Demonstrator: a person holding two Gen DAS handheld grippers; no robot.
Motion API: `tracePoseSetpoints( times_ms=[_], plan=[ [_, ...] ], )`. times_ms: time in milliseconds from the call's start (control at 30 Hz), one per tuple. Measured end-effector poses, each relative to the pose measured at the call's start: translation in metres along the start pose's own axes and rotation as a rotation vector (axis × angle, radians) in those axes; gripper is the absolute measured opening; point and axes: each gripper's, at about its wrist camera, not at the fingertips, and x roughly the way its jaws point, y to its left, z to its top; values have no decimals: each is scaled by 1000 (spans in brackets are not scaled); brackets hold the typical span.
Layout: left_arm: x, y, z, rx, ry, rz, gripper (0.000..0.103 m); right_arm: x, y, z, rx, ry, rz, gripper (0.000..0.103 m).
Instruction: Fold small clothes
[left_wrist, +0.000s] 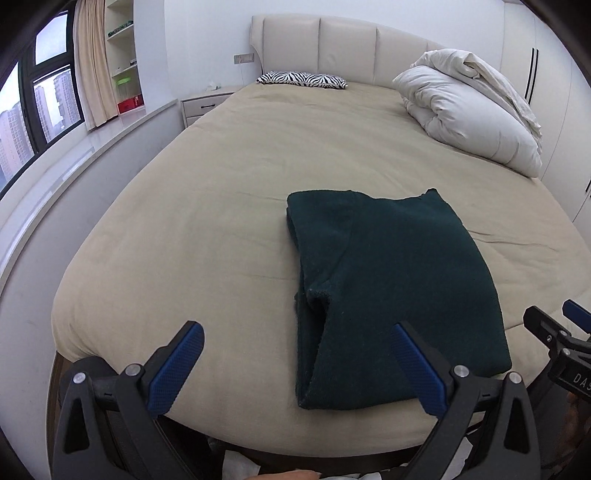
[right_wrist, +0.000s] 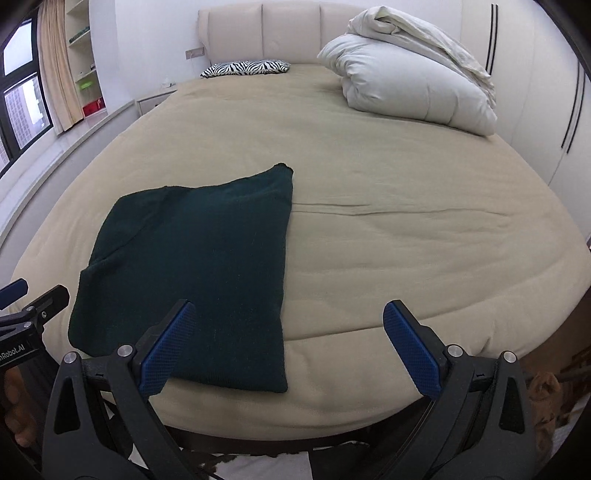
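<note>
A dark green garment (left_wrist: 388, 280) lies folded into a rough rectangle near the foot of the beige bed (left_wrist: 229, 192); it also shows in the right wrist view (right_wrist: 195, 269). My left gripper (left_wrist: 297, 334) is open and empty, held above the bed's front edge, its right finger over the garment's near edge. My right gripper (right_wrist: 290, 314) is open and empty, its left finger over the garment's near right part. Each gripper's tip shows at the edge of the other view: the right gripper (left_wrist: 550, 317) and the left gripper (right_wrist: 33, 295).
A folded white duvet (left_wrist: 476, 107) lies at the bed's far right, also in the right wrist view (right_wrist: 413, 74). A zebra-print pillow (left_wrist: 303, 79) sits by the headboard. A nightstand (left_wrist: 203, 105), shelves and a window ledge (left_wrist: 74, 155) run along the left. Wardrobe doors stand at the right.
</note>
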Motion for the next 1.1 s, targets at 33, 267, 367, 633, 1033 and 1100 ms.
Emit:
tracePoseSetpoints(
  times_ms=[33,267,367,633,1033,1100],
  plan=[
    [0,1,0,-2,2,1,103,3,0,-1,-1,7,2,103],
    [1,2,-1,1,4,0,103,14,2,-5,1,34,10,103],
    [1,4,-1,1,6,0,103,14,3,-4,-3,37,13,103],
    [2,3,-1,7,7,-1,103,13,4,-3,1,43,19,103],
    [2,2,0,12,5,2,103,13,6,-4,4,45,22,103],
    [2,2,-1,13,4,3,103,14,6,-4,4,45,22,103]
  ],
)
